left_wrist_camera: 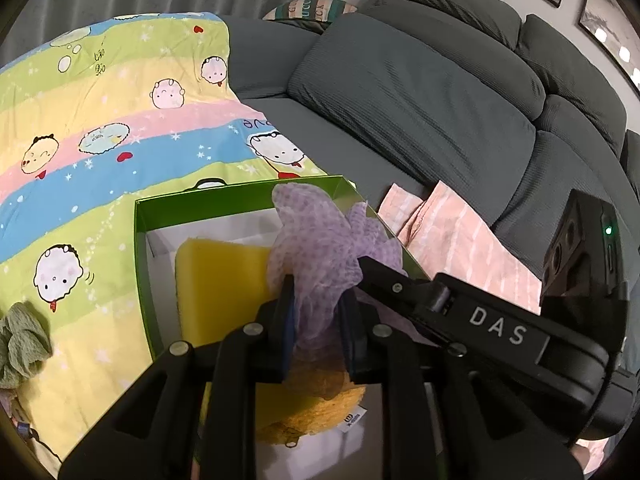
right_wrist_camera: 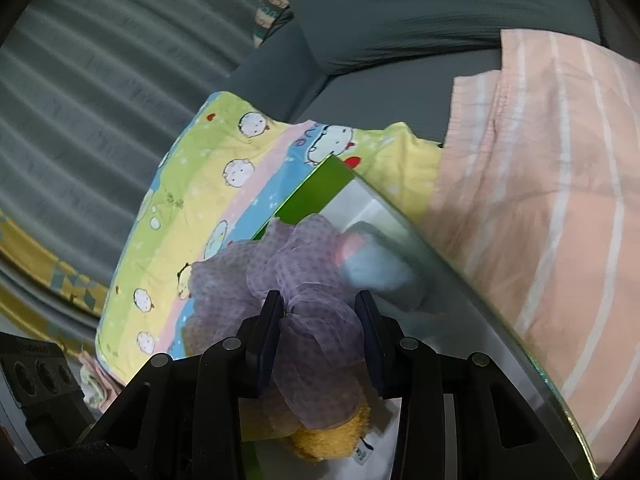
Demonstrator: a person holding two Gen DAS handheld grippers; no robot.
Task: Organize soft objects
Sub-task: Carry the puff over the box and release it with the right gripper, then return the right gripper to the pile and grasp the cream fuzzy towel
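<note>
A purple dotted cloth [left_wrist_camera: 320,248] hangs over an open green box [left_wrist_camera: 142,264] that lies on a cartoon-print blanket. My left gripper [left_wrist_camera: 316,320] is shut on the cloth's lower part. My right gripper [right_wrist_camera: 320,328] also has the cloth [right_wrist_camera: 304,280] between its fingers, the pads touching it on both sides; it comes in from the right in the left wrist view [left_wrist_camera: 400,280]. Inside the box lie a yellow sponge [left_wrist_camera: 220,280], an orange-yellow plush [left_wrist_camera: 320,408] with a white tag, and a blurred pink-and-blue soft thing [right_wrist_camera: 372,260].
The striped cartoon blanket [left_wrist_camera: 120,140] covers the left of a grey sofa [left_wrist_camera: 420,92]. A pink striped cloth [right_wrist_camera: 540,200] lies to the right of the box. A crumpled green cloth [left_wrist_camera: 20,344] lies at the blanket's left edge. Grey curtains [right_wrist_camera: 80,120] hang behind.
</note>
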